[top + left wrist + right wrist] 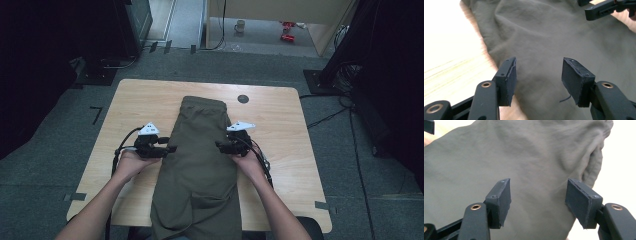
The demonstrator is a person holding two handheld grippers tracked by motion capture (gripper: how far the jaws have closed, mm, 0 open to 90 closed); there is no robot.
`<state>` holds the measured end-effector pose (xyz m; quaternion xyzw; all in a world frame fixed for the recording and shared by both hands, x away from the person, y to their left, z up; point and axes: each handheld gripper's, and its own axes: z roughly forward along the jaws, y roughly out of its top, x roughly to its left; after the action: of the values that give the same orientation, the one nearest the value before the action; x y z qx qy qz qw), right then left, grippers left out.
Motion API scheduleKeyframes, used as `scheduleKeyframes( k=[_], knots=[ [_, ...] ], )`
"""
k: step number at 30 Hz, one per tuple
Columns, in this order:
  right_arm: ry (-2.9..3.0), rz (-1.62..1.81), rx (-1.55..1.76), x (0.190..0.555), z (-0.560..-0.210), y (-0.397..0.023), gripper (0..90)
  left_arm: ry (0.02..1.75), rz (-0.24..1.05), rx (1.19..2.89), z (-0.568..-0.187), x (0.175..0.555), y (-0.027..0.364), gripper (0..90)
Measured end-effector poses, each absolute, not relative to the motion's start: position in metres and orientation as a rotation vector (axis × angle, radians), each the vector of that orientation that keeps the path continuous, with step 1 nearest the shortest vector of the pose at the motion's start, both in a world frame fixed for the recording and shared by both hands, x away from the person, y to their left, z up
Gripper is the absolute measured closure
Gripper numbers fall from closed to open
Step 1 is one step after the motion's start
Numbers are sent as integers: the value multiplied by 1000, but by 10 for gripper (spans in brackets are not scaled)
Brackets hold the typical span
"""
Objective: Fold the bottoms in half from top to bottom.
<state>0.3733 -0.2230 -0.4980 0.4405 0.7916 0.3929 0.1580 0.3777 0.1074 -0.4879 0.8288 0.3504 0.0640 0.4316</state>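
Olive garment point(197, 165) lies lengthwise down the middle of the surface point(280, 125), folded narrow; its far end stops short of the far edge and its near end hangs over the near edge, cut off at the frame bottom. What kind of garment it is can't be told, with folds hiding the shape. No label, brand or writing readable anywhere on the cloth.

Left tongs point(170, 148) sit at the garment's left edge, jaws apart, nothing pinched; the left gripper view shows cloth point(544, 45) under the gap, pads clear. Right tongs point(220, 145) sit at its right edge, also apart with no grip; the right gripper view shows cloth point(536, 162) behind the pads and a rolled hem point(596, 162) to the right.

Small dark round disc point(243, 99) near the far edge, beside the garment; too small to identify. Background floor is dim, items there unclear.
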Motion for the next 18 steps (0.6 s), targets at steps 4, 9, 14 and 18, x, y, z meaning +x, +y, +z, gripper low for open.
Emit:
scheduleKeyframes(
  k=[4,9,14,18],
  knots=[
    [2254,1115,1277,383,-498,-226,364,887,167,2068,-488,388,105,451],
    [2232,1114,1311,398,-498,-233,360,897,182,2084,-490,403,102,450],
    [2220,1133,1340,411,-497,-237,355,910,184,2076,-490,418,102,449],
    [2213,1148,1359,423,-496,-237,351,917,183,2079,-490,429,100,455]
  ],
)
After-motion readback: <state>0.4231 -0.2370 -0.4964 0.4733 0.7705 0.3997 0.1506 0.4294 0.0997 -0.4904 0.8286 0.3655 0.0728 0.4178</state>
